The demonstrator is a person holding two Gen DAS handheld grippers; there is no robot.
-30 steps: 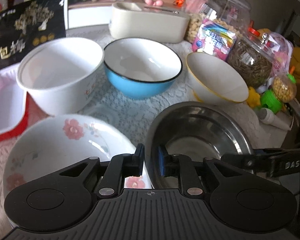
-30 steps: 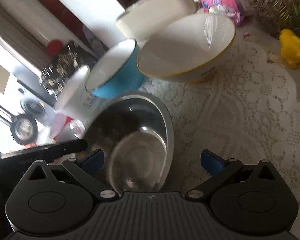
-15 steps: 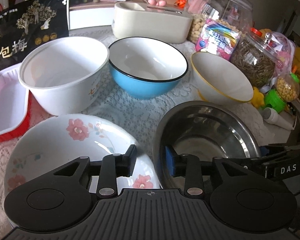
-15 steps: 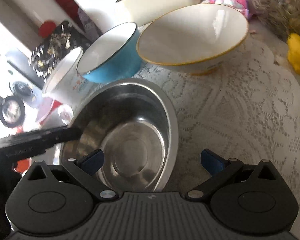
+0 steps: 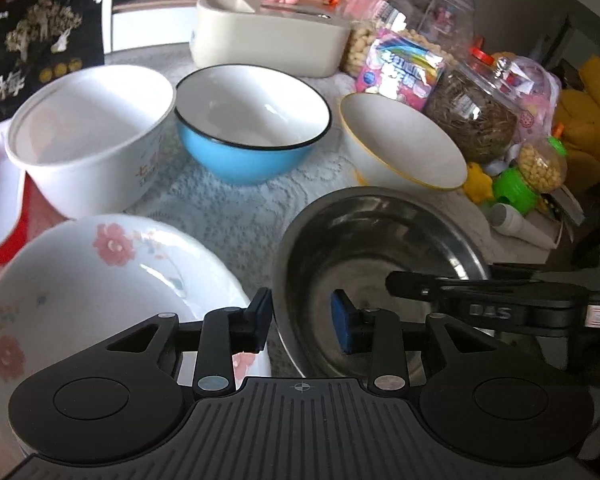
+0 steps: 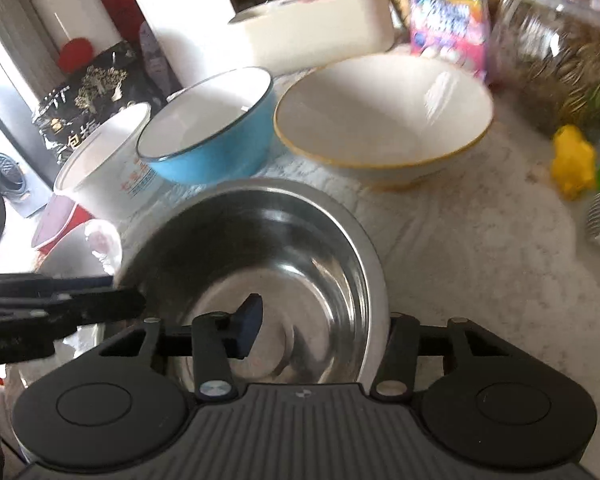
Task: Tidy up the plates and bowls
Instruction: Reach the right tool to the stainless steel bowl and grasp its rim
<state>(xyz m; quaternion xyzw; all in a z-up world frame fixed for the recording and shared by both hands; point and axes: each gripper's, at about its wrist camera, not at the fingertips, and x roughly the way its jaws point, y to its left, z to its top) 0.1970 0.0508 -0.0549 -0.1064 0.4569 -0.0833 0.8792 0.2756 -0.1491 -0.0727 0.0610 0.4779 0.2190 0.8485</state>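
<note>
We see the steel bowl point(image 6: 260, 264) on the near desk point(image 6: 480, 248). Our right hand-held gripper point(image 6: 320, 328) pinches its rim; our left hand-held gripper point(image 5: 302, 318) straddles the rim, spread.

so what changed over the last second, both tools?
The left tool opened up, letting go of the steel bowl rim. The right tool closed in across the bowl's other rim; its outer finger is hidden, so contact is unclear. Blue bowl, yellow-rimmed bowl and floral plate stayed put.
</note>
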